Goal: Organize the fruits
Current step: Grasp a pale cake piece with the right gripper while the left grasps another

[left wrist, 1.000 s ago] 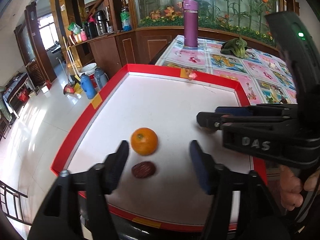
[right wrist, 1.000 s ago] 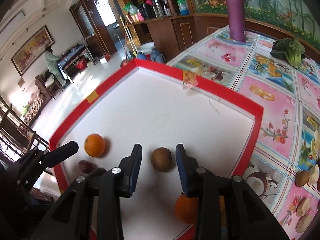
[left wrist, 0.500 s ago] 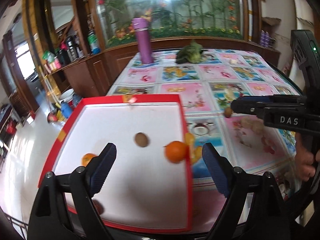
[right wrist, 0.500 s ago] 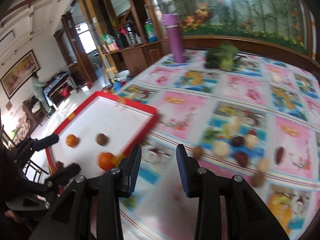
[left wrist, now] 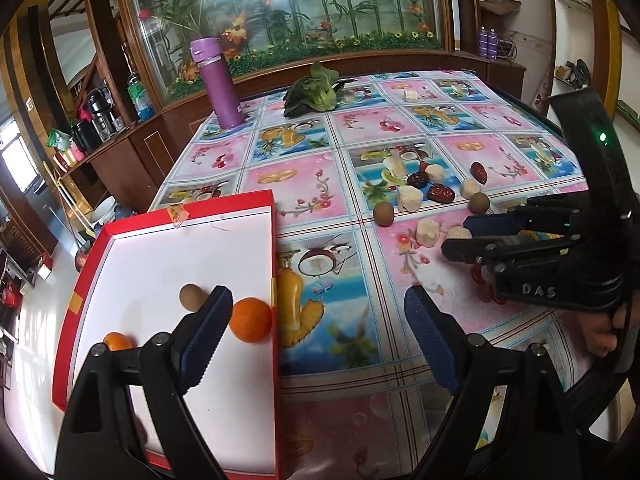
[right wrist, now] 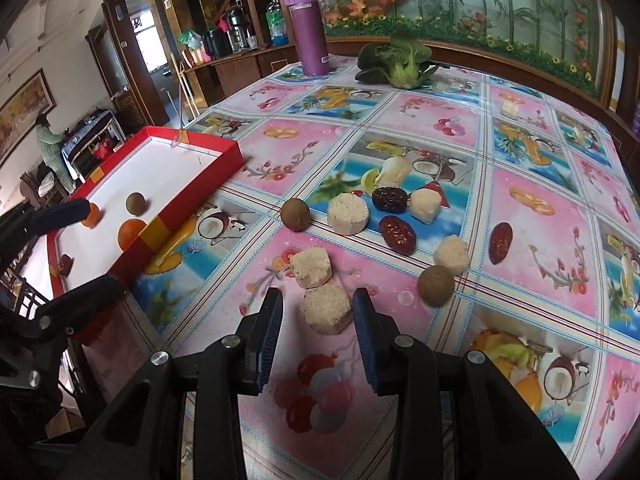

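The worktop [right wrist: 400, 120] wears a glossy oilcloth printed in pink and blue squares of fruit and flowers. At its left edge sits a red-rimmed tray [left wrist: 224, 204] with a white floor, holding 2 oranges, the larger orange [left wrist: 251, 319] against the right rim, plus a brown round fruit [left wrist: 190, 297]. More fruit lies loose on the cloth: dark red dates [right wrist: 397, 233], 2 brown round fruits [right wrist: 295, 214] and pale cake-like blocks [right wrist: 348, 213]. The left gripper [left wrist: 318, 322] hangs over the tray's right rim with its fingers spread wide and empty. The right gripper [right wrist: 318, 316] has its fingers moderately apart on either side of 1 pale block [right wrist: 326, 308], not gripping it. At the far end stand a purple flask [right wrist: 309, 28] and a leafy green vegetable [right wrist: 396, 60], backed by a glass panel with artificial flowers and dark wooden cabinets.
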`<action>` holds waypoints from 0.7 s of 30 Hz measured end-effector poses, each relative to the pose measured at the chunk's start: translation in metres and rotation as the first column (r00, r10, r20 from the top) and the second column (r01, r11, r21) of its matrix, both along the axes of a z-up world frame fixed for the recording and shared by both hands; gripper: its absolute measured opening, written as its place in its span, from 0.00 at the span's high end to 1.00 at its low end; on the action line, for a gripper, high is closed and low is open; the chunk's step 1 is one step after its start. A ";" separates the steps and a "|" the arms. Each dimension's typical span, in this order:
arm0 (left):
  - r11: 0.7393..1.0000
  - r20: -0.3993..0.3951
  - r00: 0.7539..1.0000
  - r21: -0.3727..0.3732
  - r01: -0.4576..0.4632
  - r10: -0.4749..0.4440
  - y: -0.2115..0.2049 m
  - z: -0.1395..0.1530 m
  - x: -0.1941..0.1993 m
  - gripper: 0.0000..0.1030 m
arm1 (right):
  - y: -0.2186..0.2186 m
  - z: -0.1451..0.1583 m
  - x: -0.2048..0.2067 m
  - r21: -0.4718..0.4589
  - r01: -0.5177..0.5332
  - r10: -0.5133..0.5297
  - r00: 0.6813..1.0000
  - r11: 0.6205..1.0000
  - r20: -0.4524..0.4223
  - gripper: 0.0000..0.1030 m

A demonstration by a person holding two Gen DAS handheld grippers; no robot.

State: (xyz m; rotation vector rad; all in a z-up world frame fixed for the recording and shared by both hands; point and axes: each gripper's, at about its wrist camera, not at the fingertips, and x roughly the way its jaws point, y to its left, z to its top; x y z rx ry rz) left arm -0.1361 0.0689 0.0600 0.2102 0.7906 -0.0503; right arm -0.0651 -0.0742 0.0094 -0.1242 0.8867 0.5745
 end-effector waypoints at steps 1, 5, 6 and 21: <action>1.000 -0.003 1.000 0.001 0.003 -0.003 -0.001 0.000 0.002 0.15 | 0.002 -0.001 0.000 -0.009 -0.006 0.006 1.000 1.000 0.000 0.66; 1.000 -0.022 0.999 -0.011 0.026 -0.026 -0.009 -0.002 0.011 0.15 | 0.001 -0.007 0.004 -0.025 -0.013 0.013 1.000 1.000 -0.019 0.69; 0.999 -0.028 0.999 -0.011 0.033 -0.033 -0.012 -0.003 0.014 0.15 | -0.002 -0.006 0.005 -0.020 -0.005 0.005 1.000 1.000 -0.013 0.73; 0.992 -0.133 0.985 -0.070 0.100 -0.109 -0.063 -0.033 0.068 0.21 | -0.089 0.036 0.018 0.329 0.256 -0.271 0.963 0.909 0.000 0.73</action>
